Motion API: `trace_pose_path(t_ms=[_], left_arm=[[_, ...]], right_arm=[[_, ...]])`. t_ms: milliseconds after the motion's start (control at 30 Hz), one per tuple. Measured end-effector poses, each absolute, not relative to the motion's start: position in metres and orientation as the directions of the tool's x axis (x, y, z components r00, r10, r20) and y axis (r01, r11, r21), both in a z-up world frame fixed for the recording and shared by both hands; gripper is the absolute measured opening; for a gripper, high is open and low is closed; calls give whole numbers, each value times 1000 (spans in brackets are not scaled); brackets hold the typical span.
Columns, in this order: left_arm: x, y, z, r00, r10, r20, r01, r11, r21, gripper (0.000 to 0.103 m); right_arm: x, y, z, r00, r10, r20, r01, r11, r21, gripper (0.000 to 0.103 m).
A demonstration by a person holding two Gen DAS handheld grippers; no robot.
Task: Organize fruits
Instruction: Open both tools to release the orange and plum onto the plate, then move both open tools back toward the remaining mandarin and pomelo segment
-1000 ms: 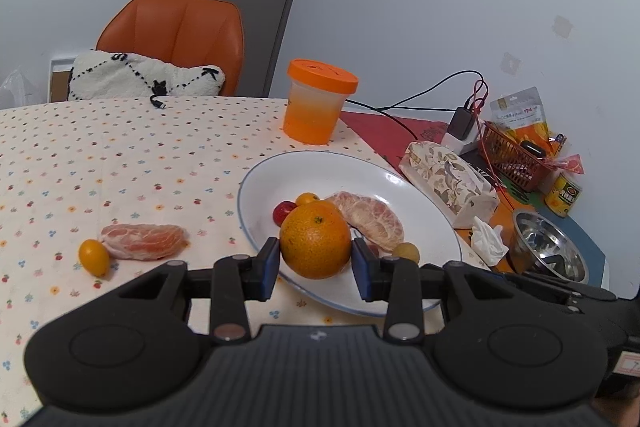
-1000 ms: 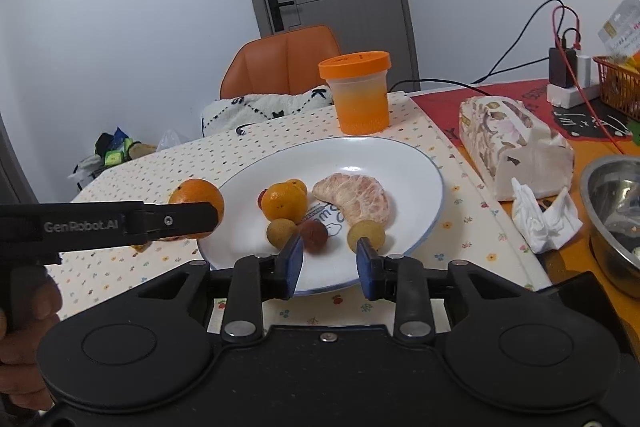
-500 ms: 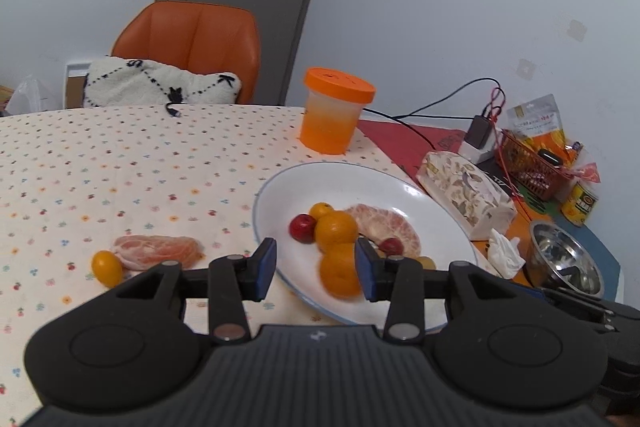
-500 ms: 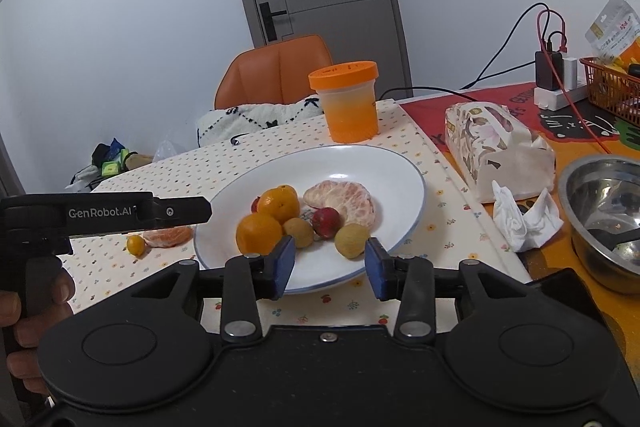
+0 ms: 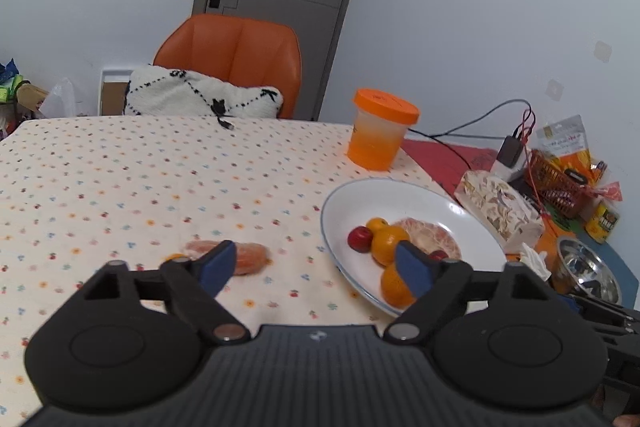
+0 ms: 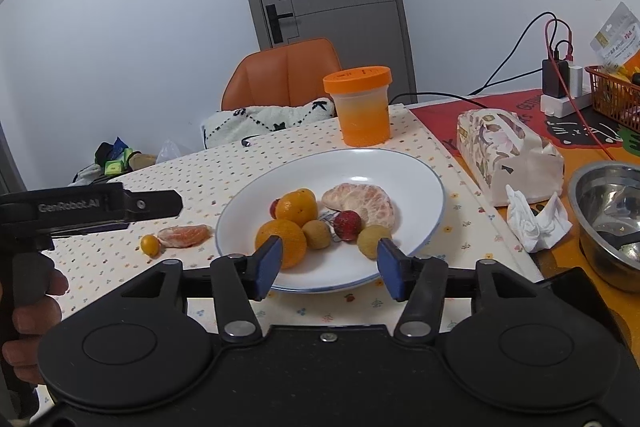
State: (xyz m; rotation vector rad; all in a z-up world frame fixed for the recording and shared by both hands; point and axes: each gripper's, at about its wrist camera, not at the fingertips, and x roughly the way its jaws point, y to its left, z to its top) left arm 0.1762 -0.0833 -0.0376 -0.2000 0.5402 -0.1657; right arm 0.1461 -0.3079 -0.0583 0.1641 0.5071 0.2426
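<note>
From the left wrist, the left gripper point(image 5: 316, 265) stands wide and empty. A peeled orange piece point(image 5: 248, 257) lies on the dotted tablecloth point(image 5: 160, 179) just behind its left finger, and an orange point(image 5: 394, 285) on the white plate point(image 5: 400, 187) sits behind its right finger.

From the right wrist, the right gripper point(image 6: 328, 267) is also spread wide, holding nothing. An orange point(image 6: 282, 239) sits just past its left finger, and a small brownish fruit point(image 6: 370, 237) just past its right.

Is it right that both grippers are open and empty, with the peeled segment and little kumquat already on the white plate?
Not quite. The right wrist view shows the peeled segment and kumquat on the tablecloth beside the white plate. Left gripper and right gripper are open and empty.
</note>
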Motion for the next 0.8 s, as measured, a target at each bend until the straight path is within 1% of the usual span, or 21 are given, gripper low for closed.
trace_pose_path(t_ms=[67, 233, 300, 333, 400, 467, 533, 600, 667, 800], left_arm=[[174, -79, -36, 846, -209, -491, 102, 967, -235, 92], [169, -68, -37, 852, -164, -497, 64, 975, -212, 94], [167, -62, -37, 852, -151, -501, 47, 976, -214, 96], [166, -59, -38, 851, -147, -504, 41, 976, -215, 96], [163, -55, -38, 851, -138, -507, 33, 977, -211, 97], [159, -50, -38, 855, -127, -503, 27, 979, -201, 98], [155, -47, -37, 858, -113, -501, 21, 982, -186, 98], [151, -42, -38, 860, -101, -500, 13, 984, -177, 99], [147, -37, -39, 859, -91, -504, 3, 985, -173, 99], [142, -27, -41, 855, -77, -512, -12, 986, -169, 99]], right_arm=[[145, -305, -57, 847, 270, -458, -190, 958, 214, 56], [143, -299, -55, 845, 278, -456, -196, 956, 218, 62], [143, -296, -54, 844, 286, -453, -203, 953, 224, 69], [143, -295, -54, 845, 289, -451, -205, 952, 225, 70], [141, -291, -52, 846, 290, -447, -209, 952, 222, 79], [140, -288, -51, 849, 290, -441, -211, 952, 220, 86], [140, -284, -50, 849, 295, -439, -216, 951, 221, 88], [140, -280, -50, 844, 301, -444, -221, 949, 225, 93], [140, -275, -50, 841, 307, -445, -227, 948, 224, 97], [139, -266, -48, 837, 316, -447, -240, 946, 221, 100]])
